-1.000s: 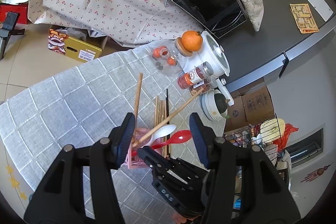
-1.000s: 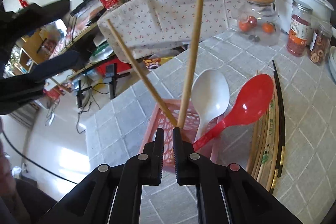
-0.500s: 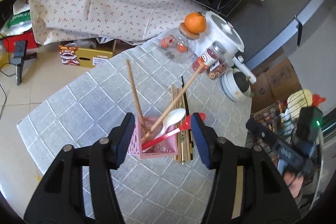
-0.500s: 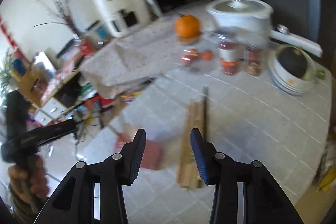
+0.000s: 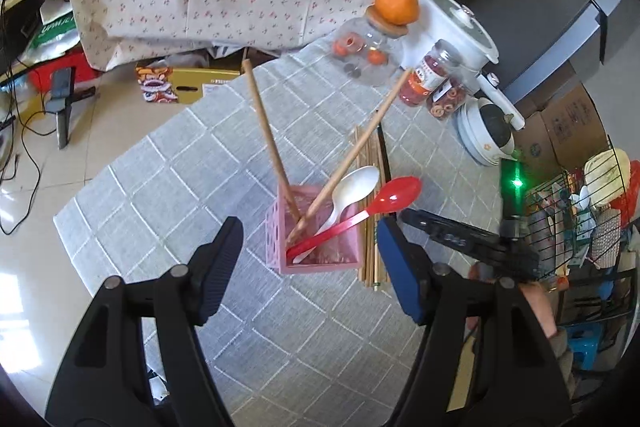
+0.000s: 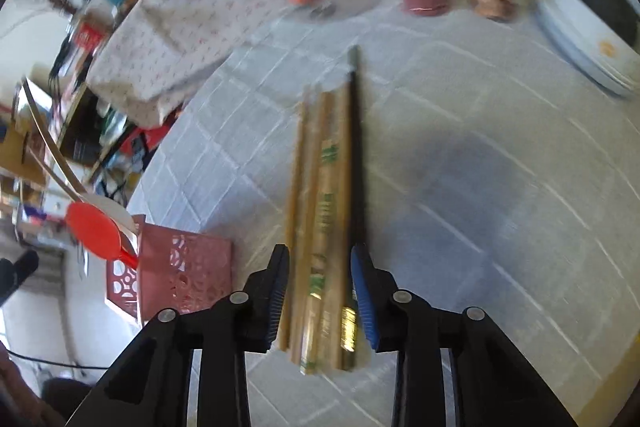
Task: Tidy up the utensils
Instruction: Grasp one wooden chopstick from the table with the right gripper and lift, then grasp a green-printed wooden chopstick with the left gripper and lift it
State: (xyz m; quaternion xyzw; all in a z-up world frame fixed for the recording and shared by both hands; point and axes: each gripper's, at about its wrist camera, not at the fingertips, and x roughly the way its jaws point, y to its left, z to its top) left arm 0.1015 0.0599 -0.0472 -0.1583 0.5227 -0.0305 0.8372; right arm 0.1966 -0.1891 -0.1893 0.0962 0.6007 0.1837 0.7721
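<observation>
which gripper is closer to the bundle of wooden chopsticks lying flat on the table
Right. The right gripper straddles the chopstick bundle, jaws closing. The left gripper hovers over the pink basket beside it.

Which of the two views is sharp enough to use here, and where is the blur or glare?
Left wrist view: sharp, with fisheye bending at the edges and sun glare on the floor tiles; pink basket and red spoon are crisp. Right wrist view: motion-smeared throughout, jars unreadable; only the right tongs, closing around the chopstick bundle, stay sharp.

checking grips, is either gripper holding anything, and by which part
Nothing yet. Right gripper is closing around the chopsticks' near ends; left gripper is opening, empty.
</observation>
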